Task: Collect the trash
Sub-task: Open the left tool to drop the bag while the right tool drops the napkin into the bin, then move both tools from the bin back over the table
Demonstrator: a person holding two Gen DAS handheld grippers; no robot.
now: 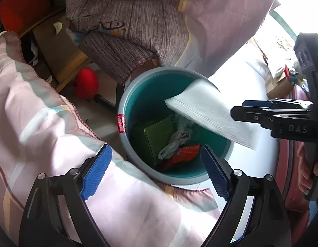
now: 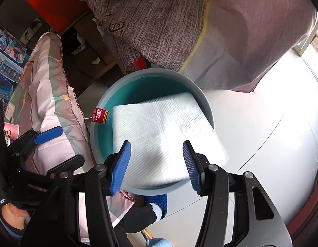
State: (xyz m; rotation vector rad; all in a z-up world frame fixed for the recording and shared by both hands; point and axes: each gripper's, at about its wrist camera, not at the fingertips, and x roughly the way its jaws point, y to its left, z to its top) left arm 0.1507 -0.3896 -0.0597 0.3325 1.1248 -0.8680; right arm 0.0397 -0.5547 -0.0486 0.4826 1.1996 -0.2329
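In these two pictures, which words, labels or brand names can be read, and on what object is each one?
"FASHION TRASH CAN": red label on the trash bin rim; its smaller line is too small to read.
"DAS": right gripper body, seen from the left wrist.
Dark print on the grey knitted cloth: partly folded, unreadable.

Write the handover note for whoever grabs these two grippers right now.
Right gripper: open, nothing held; the white paper napkin is loose in front of its fingers, over the mouth of the teal trash bin, blurred as if dropping.
Left gripper: open and empty, hovering above the bin's near rim.
Already in the bin: green box, crumpled plastic wrap, orange snack wrapper.
Left: confirm the napkin lands inside. No other trash is visible in either view.
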